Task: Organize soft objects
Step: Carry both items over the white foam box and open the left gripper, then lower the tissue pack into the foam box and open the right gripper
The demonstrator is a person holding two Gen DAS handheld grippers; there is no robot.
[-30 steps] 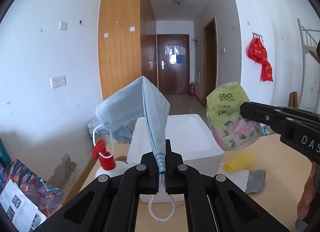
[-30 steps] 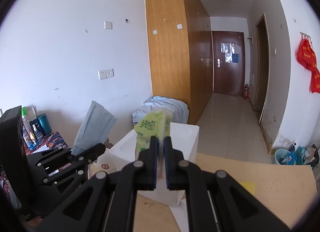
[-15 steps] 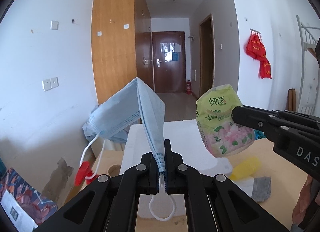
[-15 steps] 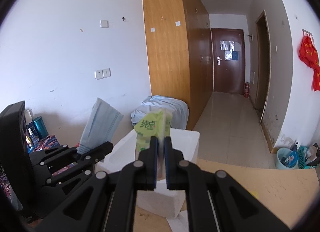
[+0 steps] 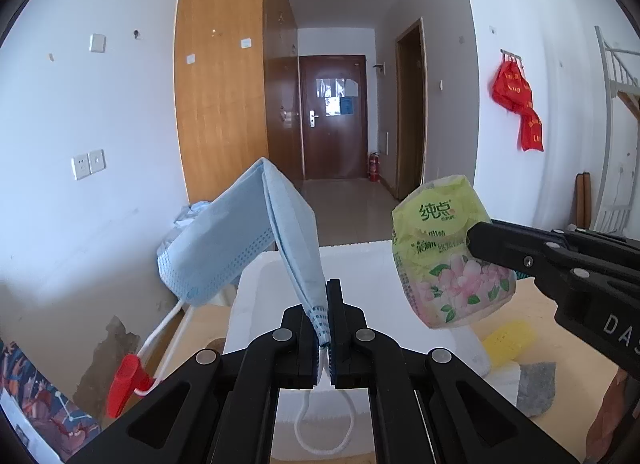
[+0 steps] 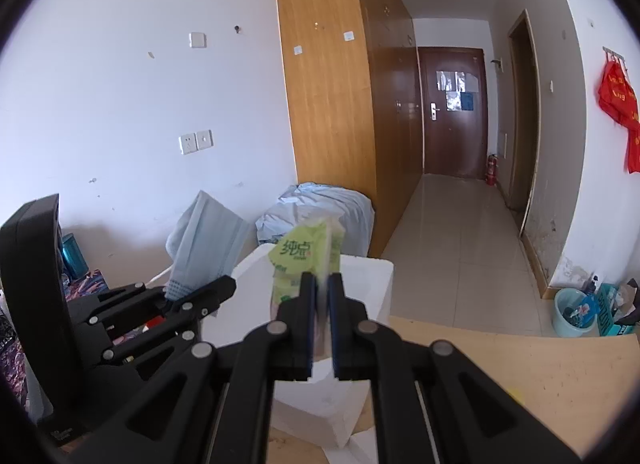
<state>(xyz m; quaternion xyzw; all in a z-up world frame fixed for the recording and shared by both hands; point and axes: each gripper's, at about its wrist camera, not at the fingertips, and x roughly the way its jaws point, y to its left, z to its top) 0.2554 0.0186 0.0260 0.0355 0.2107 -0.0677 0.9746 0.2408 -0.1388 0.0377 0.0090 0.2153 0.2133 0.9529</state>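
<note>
My left gripper (image 5: 327, 316) is shut on a blue face mask (image 5: 248, 240), which stands up folded above the open white foam box (image 5: 360, 260); its ear loop hangs below the jaws. My right gripper (image 6: 319, 300) is shut on a green tissue pack (image 6: 306, 256) with pink flowers, held over the foam box (image 6: 368, 276). In the left wrist view the tissue pack (image 5: 444, 264) hangs at the right, level with the mask. The mask (image 6: 204, 244) and left gripper (image 6: 216, 292) show at the left of the right wrist view.
A yellow object (image 5: 506, 338) and a grey cloth (image 5: 536, 384) lie on the wooden table (image 6: 540, 376) right of the box. A red spray trigger (image 5: 124, 380) sits left of it. A wall is close on the left; a hallway opens beyond.
Both grippers have risen and moved forward over the foam box with their loads. The tissue pack has come closer to the mask.
</note>
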